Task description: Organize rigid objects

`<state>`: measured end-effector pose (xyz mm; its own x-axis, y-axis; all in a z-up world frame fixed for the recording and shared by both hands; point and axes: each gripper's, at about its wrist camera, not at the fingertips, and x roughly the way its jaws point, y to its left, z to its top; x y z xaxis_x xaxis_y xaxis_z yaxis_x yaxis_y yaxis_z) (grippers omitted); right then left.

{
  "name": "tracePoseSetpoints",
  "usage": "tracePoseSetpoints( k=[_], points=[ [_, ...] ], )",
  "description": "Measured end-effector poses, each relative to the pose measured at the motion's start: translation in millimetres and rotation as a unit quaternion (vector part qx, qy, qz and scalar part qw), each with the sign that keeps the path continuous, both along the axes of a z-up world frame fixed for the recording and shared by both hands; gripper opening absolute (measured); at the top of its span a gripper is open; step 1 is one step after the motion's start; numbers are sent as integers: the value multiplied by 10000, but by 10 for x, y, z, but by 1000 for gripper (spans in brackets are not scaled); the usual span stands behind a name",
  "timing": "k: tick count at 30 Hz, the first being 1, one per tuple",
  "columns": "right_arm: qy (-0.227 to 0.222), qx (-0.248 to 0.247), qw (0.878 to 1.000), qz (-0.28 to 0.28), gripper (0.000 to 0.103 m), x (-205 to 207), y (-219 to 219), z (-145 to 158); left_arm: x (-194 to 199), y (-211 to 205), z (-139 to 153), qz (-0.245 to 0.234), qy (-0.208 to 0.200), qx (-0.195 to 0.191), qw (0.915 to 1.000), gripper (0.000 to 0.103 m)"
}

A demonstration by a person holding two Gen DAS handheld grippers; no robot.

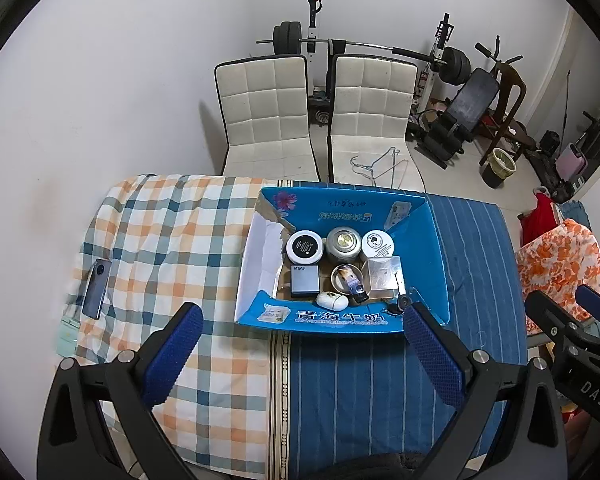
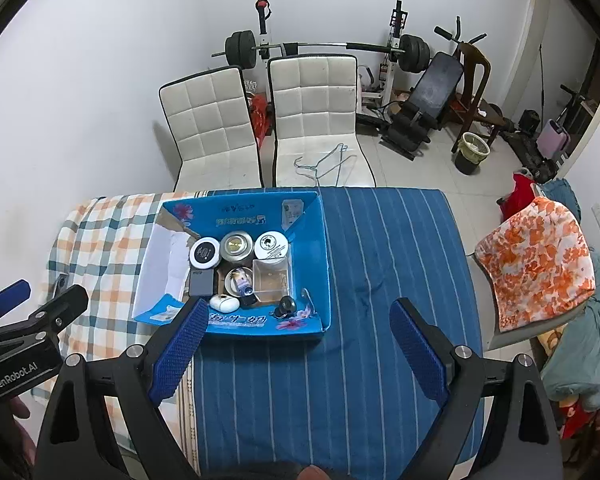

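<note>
A blue open cardboard box (image 1: 436, 240) (image 2: 320, 240) stands on the cloth-covered table. Inside it are a black-lidded round tin (image 1: 305, 246), a silver tin (image 1: 343, 244), a white round tin (image 1: 377, 244), a grey charger (image 1: 305, 278), a clear square case (image 1: 382, 273), a white earbud case (image 1: 332, 300) and a small black round item (image 2: 286, 305). A phone (image 1: 96, 289) lies on the checked cloth at the left. My left gripper (image 1: 302, 322) is open and empty, just in front of the box. My right gripper (image 2: 298, 318) is open and empty, near the box's front right corner.
Two white padded chairs (image 1: 268, 116) (image 1: 370, 120) stand behind the table. Gym equipment (image 1: 452, 80) lines the back wall. A chair with an orange-patterned cloth (image 2: 536, 256) stands to the right. Checked cloth (image 1: 160, 240) covers the table's left, blue striped cloth (image 2: 380, 260) its right.
</note>
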<state>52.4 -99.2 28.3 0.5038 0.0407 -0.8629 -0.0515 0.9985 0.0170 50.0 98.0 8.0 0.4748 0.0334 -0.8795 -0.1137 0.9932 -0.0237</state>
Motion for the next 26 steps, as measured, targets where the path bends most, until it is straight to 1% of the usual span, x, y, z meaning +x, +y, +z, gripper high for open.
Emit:
tracePoseSetpoints(
  k=[19, 26],
  points=[
    [29, -39, 10000, 17, 94, -5, -33, 10, -27, 39, -9, 30, 12, -3, 10000, 103],
    [-5, -36, 10000, -3, 94, -8, -52, 14, -87, 41, -28, 34, -68, -30, 10000, 103]
  ],
)
